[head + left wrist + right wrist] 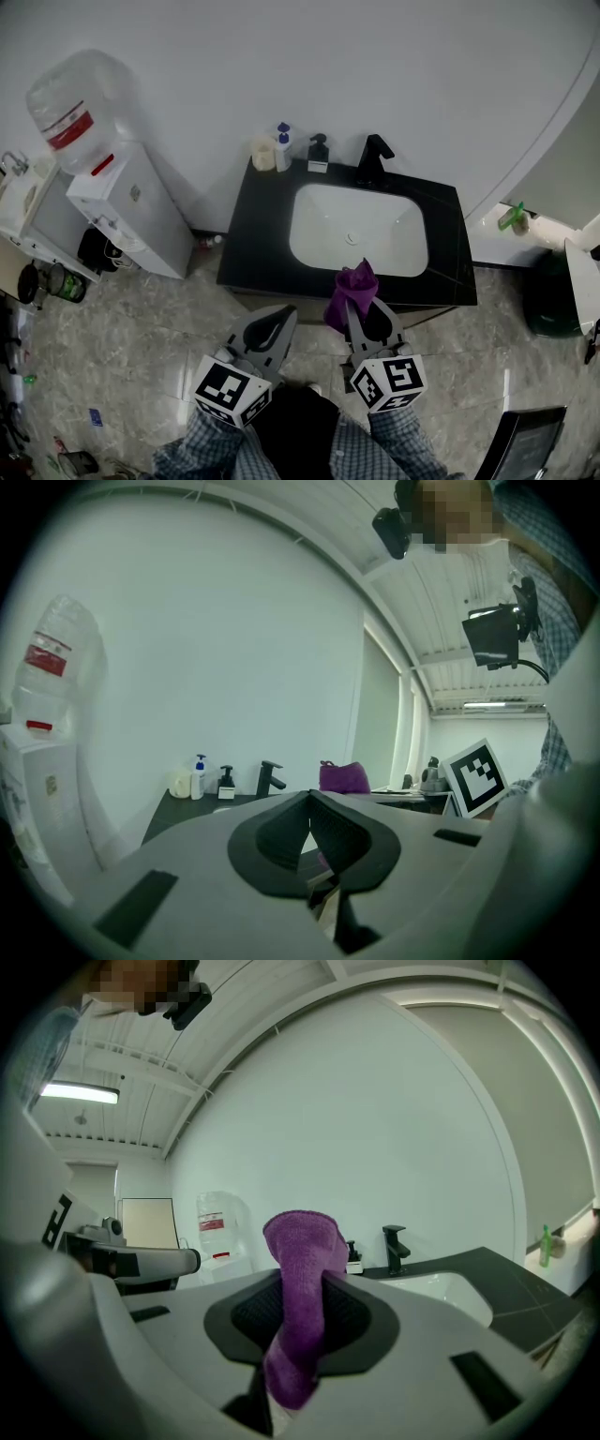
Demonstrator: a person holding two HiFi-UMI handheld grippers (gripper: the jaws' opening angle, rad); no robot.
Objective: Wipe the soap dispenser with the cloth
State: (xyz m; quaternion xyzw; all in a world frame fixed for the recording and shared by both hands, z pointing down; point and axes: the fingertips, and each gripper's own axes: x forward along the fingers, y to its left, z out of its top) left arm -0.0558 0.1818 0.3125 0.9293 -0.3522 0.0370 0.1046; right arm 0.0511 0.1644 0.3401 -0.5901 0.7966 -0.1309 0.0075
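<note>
1. Water cooler (pixel 131 211), white, far off to the left of both sets of jaws. The upturned bottle (pixel 67 105) on top has a red label band; its print is too small to read.
2. Vanity counter (pixel 258 239), black, ahead of both jaws, with a white basin (pixel 314 230) sunk into it.
3. Left gripper (pixel 309 801), held short of the counter's front edge. Its jaws are closed together with nothing between them. Its marker cube carries a black-and-white square pattern, no lettering.
4. Right gripper (pixel 298 1288), beside the left one. Its jaws are clamped on the cloth. Same kind of patterned cube.
5. Cloth (pixel 352 289), purple. It is pinched between the right jaws and stands up past their tips, over the counter's front edge.
6. Faucet (pixel 375 157), black, at the back of the counter, well ahead of the right jaws.
7. Soap dispenser (pixel 319 153), dark pump bottle with a pale label, print unreadable. It stands at the counter's back edge just left of the faucet, well apart from both jaws and from the cloth.
8. White bottle (pixel 283 146), blue pump, left of the dispenser.
9. Cream container (pixel 263 153), leftmost.
</note>
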